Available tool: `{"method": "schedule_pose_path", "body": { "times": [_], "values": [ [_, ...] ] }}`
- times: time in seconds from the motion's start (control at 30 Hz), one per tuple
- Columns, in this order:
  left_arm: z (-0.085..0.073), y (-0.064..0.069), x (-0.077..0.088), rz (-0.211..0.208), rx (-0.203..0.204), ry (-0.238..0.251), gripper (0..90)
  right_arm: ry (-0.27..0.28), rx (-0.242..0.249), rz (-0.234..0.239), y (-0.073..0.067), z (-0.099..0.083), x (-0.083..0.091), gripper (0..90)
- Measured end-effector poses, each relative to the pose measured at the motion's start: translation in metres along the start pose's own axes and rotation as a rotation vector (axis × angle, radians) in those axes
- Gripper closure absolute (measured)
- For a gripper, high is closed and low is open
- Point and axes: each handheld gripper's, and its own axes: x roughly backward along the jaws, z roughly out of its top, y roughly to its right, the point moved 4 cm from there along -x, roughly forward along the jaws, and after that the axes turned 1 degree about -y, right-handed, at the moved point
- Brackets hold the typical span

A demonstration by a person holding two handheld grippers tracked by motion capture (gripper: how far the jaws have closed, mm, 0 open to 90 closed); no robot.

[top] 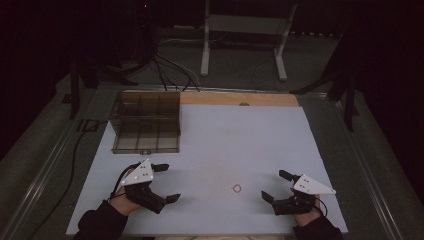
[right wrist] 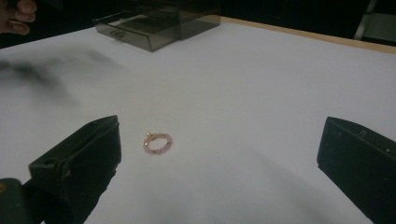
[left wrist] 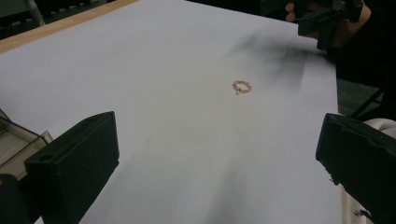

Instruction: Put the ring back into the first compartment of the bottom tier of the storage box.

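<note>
A small pink beaded ring [top: 237,188] lies on the white table top [top: 240,135], between the two hands and nearer the right one. My left gripper [top: 167,182] rests at the front left, open, with nothing between its jaws. My right gripper [top: 276,185] rests at the front right, open as well. In the right gripper view the beaded ring [right wrist: 158,142] lies just ahead of the left jaw. In the left gripper view the beaded ring [left wrist: 242,87] is farther off, toward the other hand [left wrist: 327,21].
A smoky transparent drawer box [top: 146,122] stands at the back left of the table, seen also as the drawer box [right wrist: 159,21] in the right gripper view. A wooden strip [top: 240,98] runs along the far edge. Cables and a white stand [top: 245,35] sit on the floor beyond.
</note>
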Motion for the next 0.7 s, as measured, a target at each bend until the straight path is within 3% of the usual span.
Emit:
{"method": "schedule_pose_path", "body": {
  "times": [0.3,0.7],
  "values": [
    [0.015,-0.005,-0.013,-0.014,-0.03,-0.015,0.6,0.0,0.001,-0.003,0.0,0.0,0.0,0.0],
    [0.035,-0.002,-0.044,-0.085,-0.07,-0.013,0.6,-0.001,0.0,-0.001,0.0,0.0,0.001,0.0]
  ]
}}
